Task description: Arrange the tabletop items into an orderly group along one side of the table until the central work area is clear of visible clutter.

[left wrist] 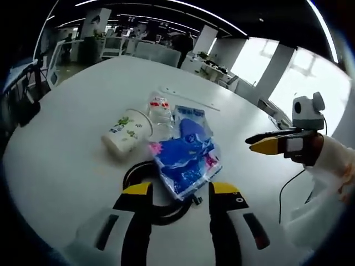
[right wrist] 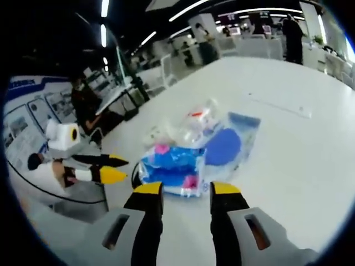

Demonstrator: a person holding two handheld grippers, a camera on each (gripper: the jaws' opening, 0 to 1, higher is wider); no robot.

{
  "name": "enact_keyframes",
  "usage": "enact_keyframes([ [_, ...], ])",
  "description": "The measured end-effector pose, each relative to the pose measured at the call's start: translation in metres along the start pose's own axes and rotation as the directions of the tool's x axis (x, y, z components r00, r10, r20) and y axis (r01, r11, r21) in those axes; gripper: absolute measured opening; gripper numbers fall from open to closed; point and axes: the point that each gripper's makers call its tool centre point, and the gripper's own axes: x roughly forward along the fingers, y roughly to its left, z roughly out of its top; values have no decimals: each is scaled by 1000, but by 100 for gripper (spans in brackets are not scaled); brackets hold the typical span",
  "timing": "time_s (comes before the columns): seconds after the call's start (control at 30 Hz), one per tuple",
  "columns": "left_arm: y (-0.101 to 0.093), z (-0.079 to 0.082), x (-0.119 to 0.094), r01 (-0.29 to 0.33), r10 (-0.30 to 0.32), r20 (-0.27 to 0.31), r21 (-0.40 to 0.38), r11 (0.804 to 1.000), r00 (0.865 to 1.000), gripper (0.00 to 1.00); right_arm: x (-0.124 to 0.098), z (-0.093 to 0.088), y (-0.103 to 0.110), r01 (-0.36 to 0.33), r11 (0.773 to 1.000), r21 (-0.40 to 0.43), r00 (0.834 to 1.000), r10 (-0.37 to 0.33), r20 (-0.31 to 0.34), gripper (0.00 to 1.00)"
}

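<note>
Two blue bags (left wrist: 187,157), one cup (left wrist: 126,133), perhaps one jar (left wrist: 160,112)

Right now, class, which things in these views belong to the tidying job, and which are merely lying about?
Belong to the job:
blue packet
white cup
clear plastic bag
left gripper, open
right gripper, open

Just lying about:
long white strip farther along the table
black ring under the packet

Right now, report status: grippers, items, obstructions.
Left gripper open, empty, at the blue plastic package. Right gripper open, empty. White printed cup on its side, clear wrapped item beside it. Black cable ring under package.
</note>
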Motion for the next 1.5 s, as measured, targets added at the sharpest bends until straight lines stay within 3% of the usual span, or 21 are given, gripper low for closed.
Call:
enact_keyframes([
  [0.33,11,-4,6,-49,49,-17,-15,999,999,33,20,-4,-4,15,1000,-18,999,-16,-48,27],
  [0.67,7,-21,18,-39,38,-65,-8,999,997,29,42,-19,-12,42,999,-35,994,-45,-103,20],
  [0.9,10,-17,23,-48,47,-60,-5,999,997,22,50,-24,-13,39,999,-11,992,-40,-118,16],
  [1.2,11,-23,31,-54,52,-84,-29,998,995,13,57,-36,-15,38,999,4,988,-37,-149,2],
  [1.37,13,-23,28,-58,56,-84,-28,998,995,2,55,-36,-16,46,997,56,990,-39,-134,0],
  [1.5,12,-20,24,-51,47,-67,-52,997,997,1,50,-33,-12,35,988,152,994,-18,-109,0],
])
